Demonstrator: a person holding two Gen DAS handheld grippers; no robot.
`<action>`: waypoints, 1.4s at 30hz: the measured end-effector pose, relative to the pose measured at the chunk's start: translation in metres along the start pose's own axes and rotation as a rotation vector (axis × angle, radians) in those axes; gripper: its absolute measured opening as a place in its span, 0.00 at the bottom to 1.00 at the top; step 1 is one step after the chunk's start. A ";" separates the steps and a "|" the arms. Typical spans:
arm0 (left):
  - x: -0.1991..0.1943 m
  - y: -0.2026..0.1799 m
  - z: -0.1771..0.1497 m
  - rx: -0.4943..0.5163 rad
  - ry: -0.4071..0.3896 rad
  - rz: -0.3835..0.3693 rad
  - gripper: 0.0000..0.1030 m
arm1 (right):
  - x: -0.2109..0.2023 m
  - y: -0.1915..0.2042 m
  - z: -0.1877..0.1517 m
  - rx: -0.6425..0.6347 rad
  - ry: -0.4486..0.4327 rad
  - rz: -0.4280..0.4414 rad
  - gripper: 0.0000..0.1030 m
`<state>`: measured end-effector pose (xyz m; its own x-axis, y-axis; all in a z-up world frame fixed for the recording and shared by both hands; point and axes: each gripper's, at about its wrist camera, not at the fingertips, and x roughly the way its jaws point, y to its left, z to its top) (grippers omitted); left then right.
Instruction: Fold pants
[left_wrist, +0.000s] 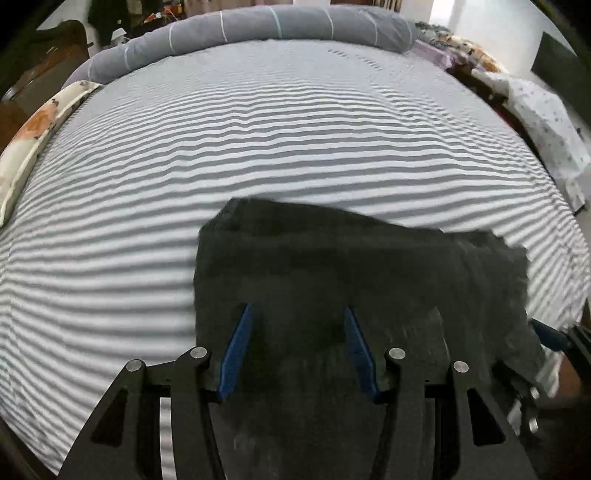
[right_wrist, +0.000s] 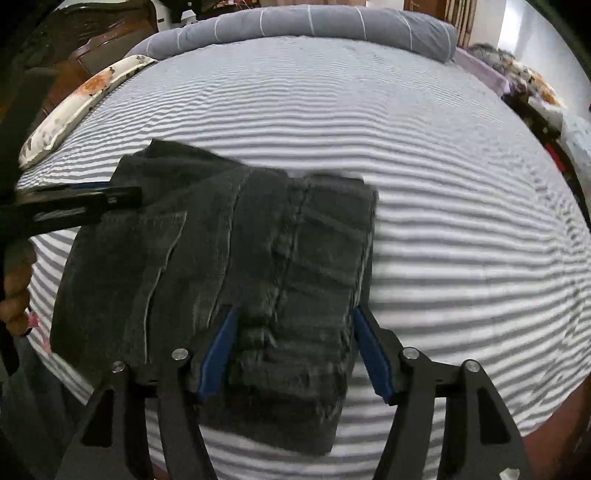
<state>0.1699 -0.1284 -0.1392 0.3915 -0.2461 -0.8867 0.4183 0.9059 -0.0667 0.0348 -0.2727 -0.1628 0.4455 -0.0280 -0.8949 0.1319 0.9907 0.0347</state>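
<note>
The dark grey pants (left_wrist: 332, 266) lie folded on the striped bed sheet (left_wrist: 258, 140), near its front edge. My left gripper (left_wrist: 299, 308) is open, its blue fingers straddling the left part of the fabric. In the right wrist view the pants (right_wrist: 229, 251) show as a folded stack with seams and layered edges. My right gripper (right_wrist: 293, 310) is open, its fingers on either side of the right end of the stack. The left gripper (right_wrist: 107, 194) shows at the left over the pants' far left corner.
A grey rolled blanket (left_wrist: 258, 26) lies along the far edge of the bed. A floral pillow (left_wrist: 33, 133) lies at the left edge. Patterned bedding (left_wrist: 546, 122) hangs at the right side. Dark wooden furniture (right_wrist: 92, 48) stands at the far left.
</note>
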 end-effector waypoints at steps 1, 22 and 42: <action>-0.007 0.001 -0.009 0.008 -0.004 -0.007 0.51 | -0.001 -0.003 -0.004 0.011 0.006 0.014 0.60; -0.023 0.005 -0.092 0.027 0.018 0.007 0.51 | 0.008 -0.041 -0.049 0.160 0.057 0.149 0.69; -0.040 0.044 -0.087 -0.178 0.012 -0.122 0.57 | -0.007 -0.096 -0.025 0.229 0.010 0.450 0.72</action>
<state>0.1017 -0.0492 -0.1465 0.3368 -0.3544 -0.8723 0.3103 0.9165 -0.2525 -0.0028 -0.3644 -0.1709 0.4942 0.3978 -0.7730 0.1202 0.8493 0.5140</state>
